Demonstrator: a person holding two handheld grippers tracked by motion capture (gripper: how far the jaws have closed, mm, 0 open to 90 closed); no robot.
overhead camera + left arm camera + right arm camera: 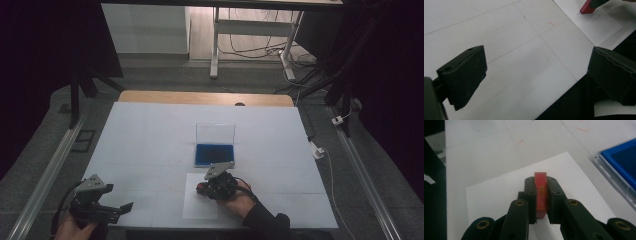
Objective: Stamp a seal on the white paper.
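Right tool point(541, 218): your right tool is clenched on the red stamp point(541, 195); both black pads press its flat sides, and the stamp stands on edge between them.
Stamp vs tool: the red block pokes out past the pad tips at the far end; faint yellowish marks run along its visible narrow face, too small to read.
Stamp location: it sits over the white paper sheet point(499, 192), near the middle of the sheet in the right gripper view. In the high view the right tool point(219, 186) is over the same paper sheet point(195, 207), close to the near edge of the desk point(150, 135). Whether the stamp touches the sheet you cannot tell.
Left tool point(535, 75): your left tool is released, jaws wide apart with bare desk surface between them. In the high view it point(117, 210) rests at the near left corner of the desk, well apart from the stamp.
Ink pad point(215, 155): shallow clear plastic case with a dark blue pad, lid tilted up at the back; it lies just beyond the paper sheet, near the right tool.
Materials: pads are matte black and blocky with bolt holes; the stamp is smooth, red, rectangular; the paper is plain white and flat; the desk cover is pale, with thin grid lines and small pen marks.
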